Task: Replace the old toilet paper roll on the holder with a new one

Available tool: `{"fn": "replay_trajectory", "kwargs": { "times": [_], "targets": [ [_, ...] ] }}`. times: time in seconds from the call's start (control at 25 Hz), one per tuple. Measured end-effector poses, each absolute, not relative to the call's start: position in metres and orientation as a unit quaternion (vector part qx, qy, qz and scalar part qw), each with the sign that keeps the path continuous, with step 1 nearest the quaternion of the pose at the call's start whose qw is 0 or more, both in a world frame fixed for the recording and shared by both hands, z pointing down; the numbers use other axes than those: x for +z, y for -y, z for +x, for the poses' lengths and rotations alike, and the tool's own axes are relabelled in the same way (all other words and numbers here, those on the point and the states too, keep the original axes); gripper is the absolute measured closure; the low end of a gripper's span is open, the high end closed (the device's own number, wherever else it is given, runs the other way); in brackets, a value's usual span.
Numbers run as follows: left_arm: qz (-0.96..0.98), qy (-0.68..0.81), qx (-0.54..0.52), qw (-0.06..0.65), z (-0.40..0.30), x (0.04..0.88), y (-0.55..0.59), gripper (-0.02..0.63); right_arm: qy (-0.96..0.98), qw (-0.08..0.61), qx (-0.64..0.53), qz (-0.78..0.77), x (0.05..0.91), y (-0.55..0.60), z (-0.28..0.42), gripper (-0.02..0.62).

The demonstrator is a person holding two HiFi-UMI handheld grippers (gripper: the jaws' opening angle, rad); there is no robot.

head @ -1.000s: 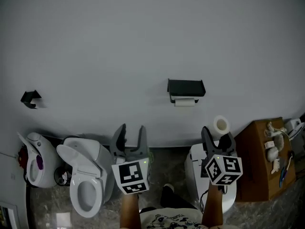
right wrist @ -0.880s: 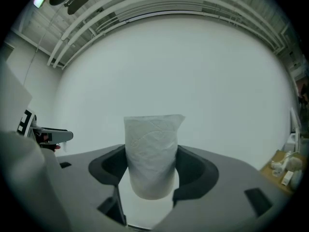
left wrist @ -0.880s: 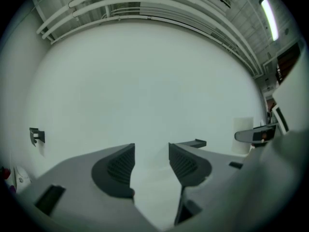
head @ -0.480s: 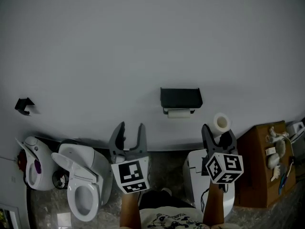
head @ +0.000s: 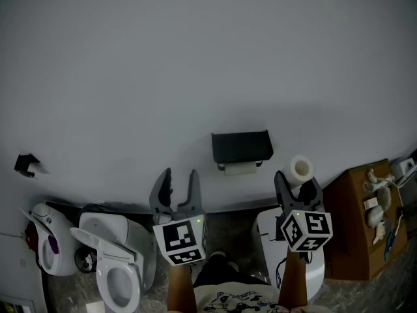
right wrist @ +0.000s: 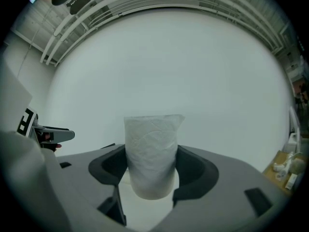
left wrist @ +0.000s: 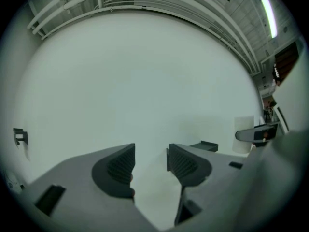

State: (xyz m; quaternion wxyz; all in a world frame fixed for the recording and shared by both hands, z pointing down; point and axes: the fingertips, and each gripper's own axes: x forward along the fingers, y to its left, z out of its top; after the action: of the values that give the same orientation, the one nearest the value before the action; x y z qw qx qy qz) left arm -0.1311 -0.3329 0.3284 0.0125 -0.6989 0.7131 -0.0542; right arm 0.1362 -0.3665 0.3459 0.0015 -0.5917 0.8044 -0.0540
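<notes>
Our right gripper [head: 297,188] gripped the new roll [right wrist: 151,151] upright between its jaws, while our left gripper [head: 180,186] hung empty, jaws partly apart. With the old roll [head: 240,168] sitting in the holder [head: 242,147] well ahead, we risked jamming the swap, or crushing the soft paper by squeezing.

Found the new toilet paper roll [right wrist: 152,139] white and embossed, stood upright, clamped at its lower half between the jaws of the right gripper [right wrist: 152,170], its top end clear above them. Saw its hollow core facing up in the head view. Noted the black holder [head: 242,147] fixed to the pale wall, flat-topped like a small shelf. Spotted the old roll [head: 240,168] just beneath it, a thin white strip lying horizontal, left of the new roll and apart from it.
</notes>
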Motion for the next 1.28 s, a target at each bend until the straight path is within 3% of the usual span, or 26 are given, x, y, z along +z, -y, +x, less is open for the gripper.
{"fn": "replay_trajectory", "kwargs": {
  "times": [0.56,1.0,1.28],
  "targets": [
    [-0.718,-0.673,-0.169,0.060,-0.128,0.351,0.367,0.390,-0.787,-0.013,-0.066,-0.613,0.359,0.386,0.129,0.290],
    [-0.580,-0.571,-0.506,0.287,-0.107,0.398,0.379,0.390,-0.779,-0.026,-0.070,-0.623,0.365,0.387,0.130,0.290],
    [-0.594,-0.527,-0.530,0.296,-0.088,0.416,0.378,0.390,-0.775,-0.028,-0.068,-0.628,0.366,0.384,0.134,0.290]
  ]
}}
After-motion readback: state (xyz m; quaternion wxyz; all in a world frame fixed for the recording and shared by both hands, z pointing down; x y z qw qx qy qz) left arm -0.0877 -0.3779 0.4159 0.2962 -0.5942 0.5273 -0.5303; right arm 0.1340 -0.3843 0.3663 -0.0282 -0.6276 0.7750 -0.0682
